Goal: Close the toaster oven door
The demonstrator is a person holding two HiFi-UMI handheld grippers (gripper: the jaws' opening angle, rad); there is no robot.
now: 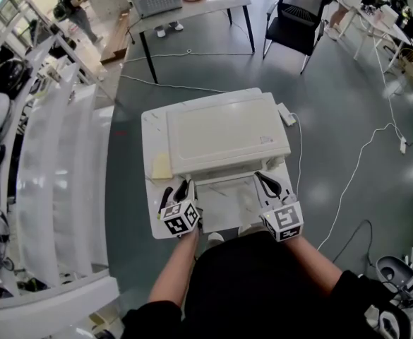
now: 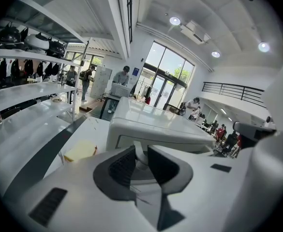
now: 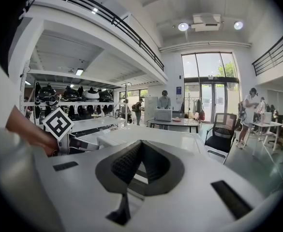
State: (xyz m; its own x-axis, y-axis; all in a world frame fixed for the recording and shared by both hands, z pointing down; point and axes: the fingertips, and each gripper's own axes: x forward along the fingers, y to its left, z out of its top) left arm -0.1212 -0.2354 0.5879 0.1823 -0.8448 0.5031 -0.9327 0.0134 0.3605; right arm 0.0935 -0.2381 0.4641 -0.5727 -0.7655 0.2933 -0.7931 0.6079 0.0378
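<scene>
A white toaster oven [image 1: 224, 129] stands on a small white table [image 1: 150, 129]. Its door [image 1: 224, 200] hangs open, folded down toward me. My left gripper [image 1: 177, 189] is at the door's left side. Its jaws stand open by a narrow gap, and a white strip of the oven front [image 2: 156, 124] shows in that gap [image 2: 140, 161]. Whether the pads touch the strip I cannot tell. My right gripper [image 1: 267, 184] is over the door's right side, shut, with its pads meeting at the tip [image 3: 140, 159] and nothing between them.
A yellow pad [image 1: 162, 165] lies on the table left of the oven. The oven's cable [image 1: 298, 147] trails off to the right. White shelving [image 1: 58, 175] runs close along the left. Farther off stand a black chair [image 1: 301, 20] and a second table [image 1: 213, 2].
</scene>
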